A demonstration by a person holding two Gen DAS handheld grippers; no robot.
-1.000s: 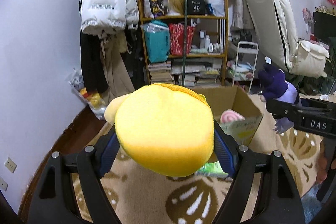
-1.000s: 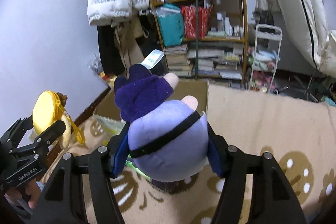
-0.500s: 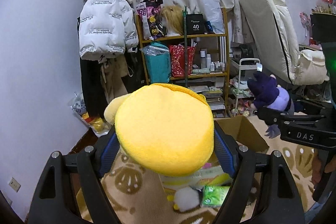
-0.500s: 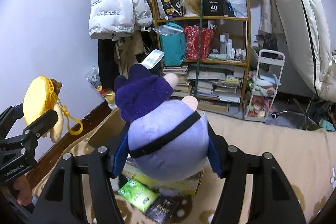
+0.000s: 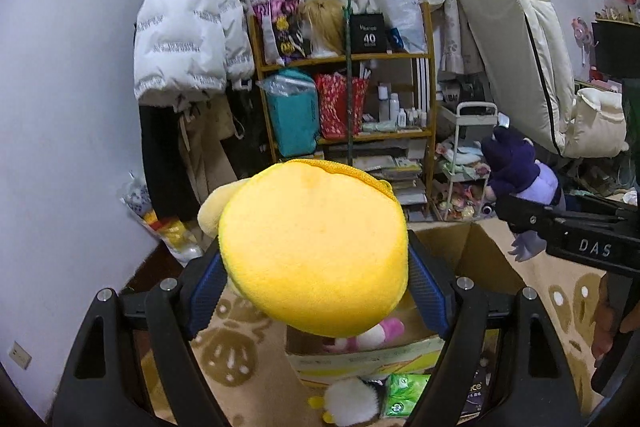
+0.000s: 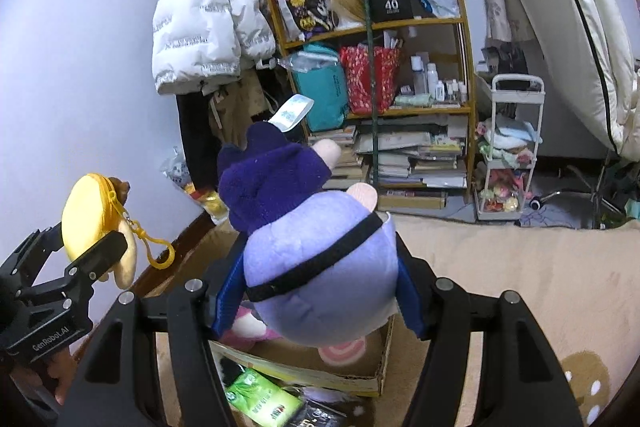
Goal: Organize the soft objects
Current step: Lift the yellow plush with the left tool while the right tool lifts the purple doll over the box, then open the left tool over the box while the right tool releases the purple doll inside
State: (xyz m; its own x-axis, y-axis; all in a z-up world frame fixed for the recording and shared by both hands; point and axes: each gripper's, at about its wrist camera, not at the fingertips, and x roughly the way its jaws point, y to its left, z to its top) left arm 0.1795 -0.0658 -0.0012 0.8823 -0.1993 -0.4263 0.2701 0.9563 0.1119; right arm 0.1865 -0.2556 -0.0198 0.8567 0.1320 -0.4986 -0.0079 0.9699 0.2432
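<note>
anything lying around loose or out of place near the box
Yes. A green packet, a dark packet and a white fluffy toy lie on the rug against the cardboard box instead of in it. A pink plush is already inside.

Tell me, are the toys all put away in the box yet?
Not yet. Already in the cardboard box: a pink and white plush. In hand: the left gripper holds a yellow plush, and the right gripper holds a purple plush, both above the box. Left: dropping those two in, and a white fluffy toy lies on the rug in front of the box.
</note>
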